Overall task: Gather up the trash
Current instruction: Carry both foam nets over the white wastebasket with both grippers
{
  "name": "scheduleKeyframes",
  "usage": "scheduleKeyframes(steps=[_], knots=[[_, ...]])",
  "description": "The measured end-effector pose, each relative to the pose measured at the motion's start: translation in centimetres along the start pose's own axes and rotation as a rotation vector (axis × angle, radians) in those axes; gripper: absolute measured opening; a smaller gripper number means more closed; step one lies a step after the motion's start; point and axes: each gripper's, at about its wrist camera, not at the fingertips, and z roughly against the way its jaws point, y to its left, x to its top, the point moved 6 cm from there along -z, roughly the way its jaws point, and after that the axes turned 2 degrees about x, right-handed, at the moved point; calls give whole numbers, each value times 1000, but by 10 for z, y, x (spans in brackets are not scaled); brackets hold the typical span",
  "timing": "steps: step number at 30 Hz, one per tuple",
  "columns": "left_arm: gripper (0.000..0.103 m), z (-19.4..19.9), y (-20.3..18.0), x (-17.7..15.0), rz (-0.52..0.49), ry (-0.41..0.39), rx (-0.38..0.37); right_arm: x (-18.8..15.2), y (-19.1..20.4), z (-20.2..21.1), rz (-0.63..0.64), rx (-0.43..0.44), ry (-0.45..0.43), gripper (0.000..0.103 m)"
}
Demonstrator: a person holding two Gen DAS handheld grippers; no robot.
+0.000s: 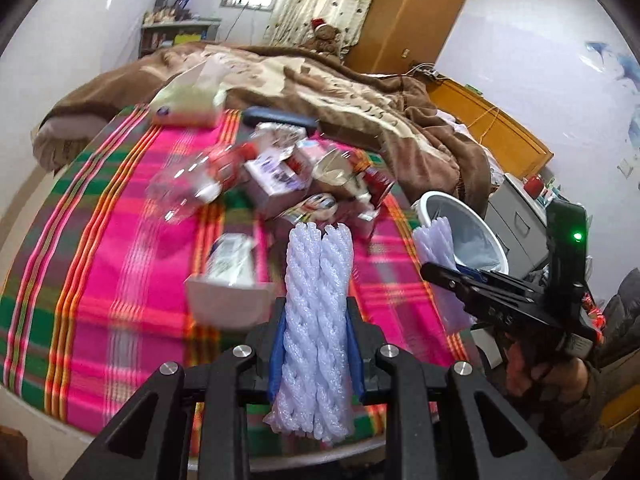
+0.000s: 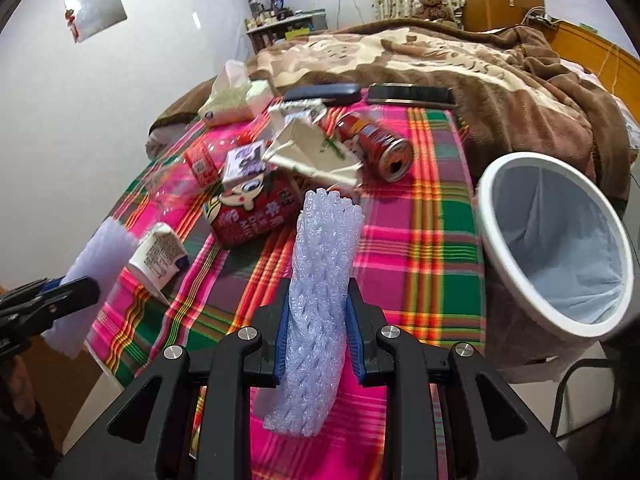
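My left gripper (image 1: pixel 316 344) is shut on a white foam net sleeve (image 1: pixel 316 312), held above the plaid bed sheet (image 1: pixel 112 264). My right gripper (image 2: pixel 316 320) is shut on a second foam net sleeve (image 2: pixel 320 288); it also shows in the left wrist view (image 1: pixel 436 256), close to the white trash bin (image 1: pixel 464 224). The bin (image 2: pixel 556 244) stands at the bed's right edge, lined with a bag. A trash pile lies ahead: red can (image 2: pixel 376 144), milk carton (image 2: pixel 248 216), paper wrapper (image 2: pixel 316 152), small white cup (image 2: pixel 160 260), clear plastic bottle (image 1: pixel 188 188).
A brown blanket (image 2: pixel 480 64) covers the far part of the bed. A tissue pack (image 2: pixel 228 100), a dark case (image 2: pixel 324 94) and a phone (image 2: pixel 412 94) lie at its edge. A wooden wardrobe (image 1: pixel 408 20) and a grey cabinet (image 1: pixel 516 216) stand beyond.
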Motion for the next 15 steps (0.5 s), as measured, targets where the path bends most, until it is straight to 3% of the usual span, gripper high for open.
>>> scheduleKeyframes(steps=[15], knots=[[27, -54, -104, 50, -153, -17, -73, 25, -77, 45, -98, -114, -111, 26]])
